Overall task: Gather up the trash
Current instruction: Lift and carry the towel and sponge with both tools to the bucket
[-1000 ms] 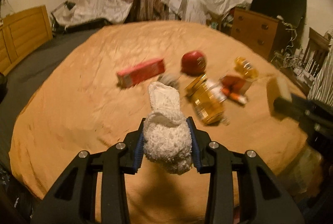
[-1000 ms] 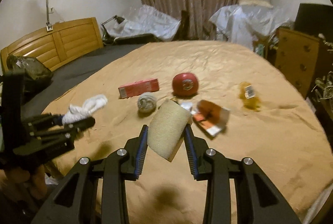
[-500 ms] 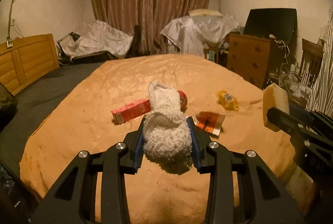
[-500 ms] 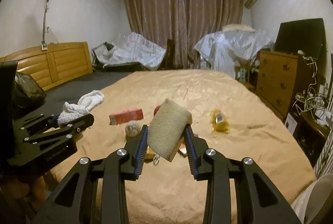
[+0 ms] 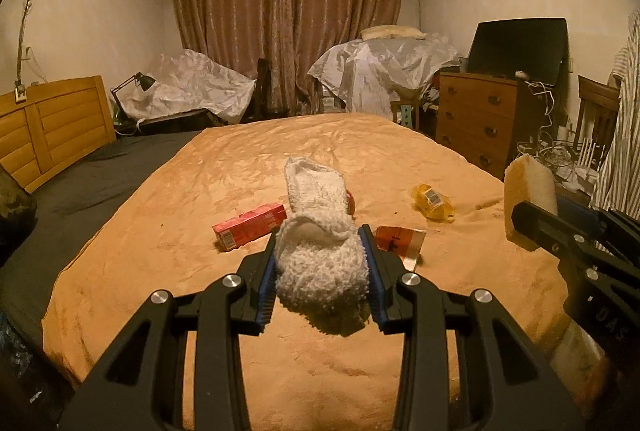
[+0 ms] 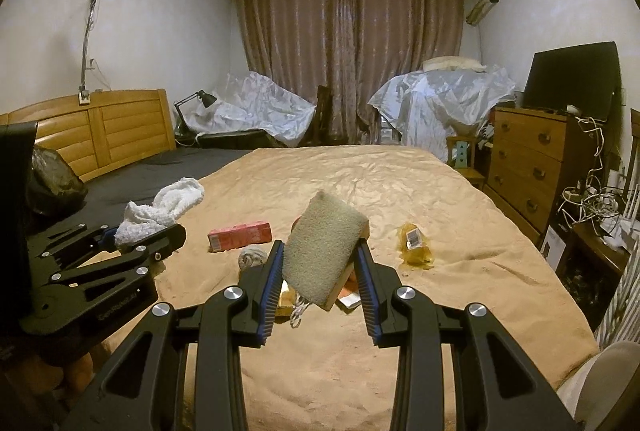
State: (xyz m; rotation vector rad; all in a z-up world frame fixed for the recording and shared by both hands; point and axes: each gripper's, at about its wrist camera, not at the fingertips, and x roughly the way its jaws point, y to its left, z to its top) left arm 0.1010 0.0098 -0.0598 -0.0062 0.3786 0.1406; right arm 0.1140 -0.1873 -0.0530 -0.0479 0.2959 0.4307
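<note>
So both grippers are loaded and held up over the bed (image 5: 168,231), the one with the orange cover. The left gripper (image 5: 320,263) has its blue pads clamped on a white fluffy sock (image 5: 320,251), terry-looking stuff, bunched fat at the pads with the flatter end sticking up and forward. The right gripper (image 6: 320,263) is pinched on a tan sponge (image 6: 324,251), coarse scrubby face toward us, paler foam edge underneath, tilted at an angle.

Down on the cover there's more junk: a red carton (image 5: 250,225) lying flat, a crumpled yellow wrapper (image 6: 416,245) with a barcode off to the right, a small grey wad (image 6: 252,257) near the carton, and an orange and white packet (image 5: 400,241) just right of the sock.
</note>
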